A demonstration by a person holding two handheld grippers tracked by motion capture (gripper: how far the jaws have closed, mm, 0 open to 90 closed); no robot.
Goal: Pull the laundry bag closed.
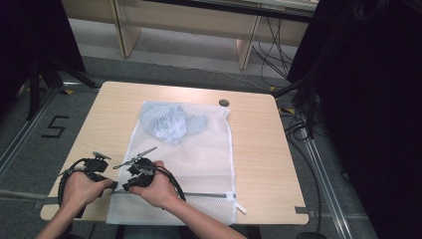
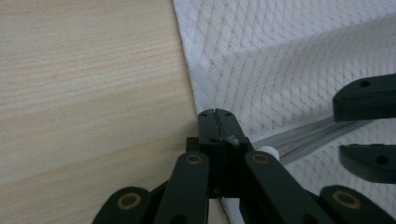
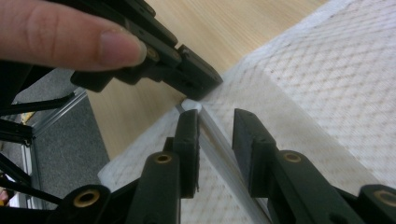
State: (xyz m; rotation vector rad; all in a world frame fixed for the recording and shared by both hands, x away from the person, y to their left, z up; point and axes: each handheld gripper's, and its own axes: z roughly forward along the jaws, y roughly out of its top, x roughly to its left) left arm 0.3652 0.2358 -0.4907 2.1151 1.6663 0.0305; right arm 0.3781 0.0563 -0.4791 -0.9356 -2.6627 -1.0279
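Mesh bag (image 1: 199, 149) lies flat on the table (image 1: 259, 144), long axis running away from the person, near edge overhanging the table's front edge slightly. Bag is white, fine diamond-pattern netting, semi-transparent; wood grain shows faintly through it in the gripper views. A pale blue-grey garment (image 1: 171, 123) sits bunched inside the far end, visible through the mesh. A grey zipper (image 1: 209, 194) runs across the bag near the front edge, with a white tab at its right end. Fabric lies mostly smooth, with a shallow fold seen in the left gripper view.

Left gripper (image 2: 215, 122): jaws pressed together at the bag's left edge, right where the zipper track ends; a scrap of pale material shows at the closed jaws, so it appears clamped on the bag's corner by the zipper end. In the high view it sits at the bag's near left corner (image 1: 113, 185).

Right gripper (image 3: 215, 140): jaws parted, one on each side of the zipper track, just beside the left gripper's tips; not closed on anything. A small white piece (image 3: 191, 104) lies at the track's end between the two grippers; cannot tell whether it is the slider

A dark round disc (image 1: 224, 102) rests on the table beyond the bag's far right corner
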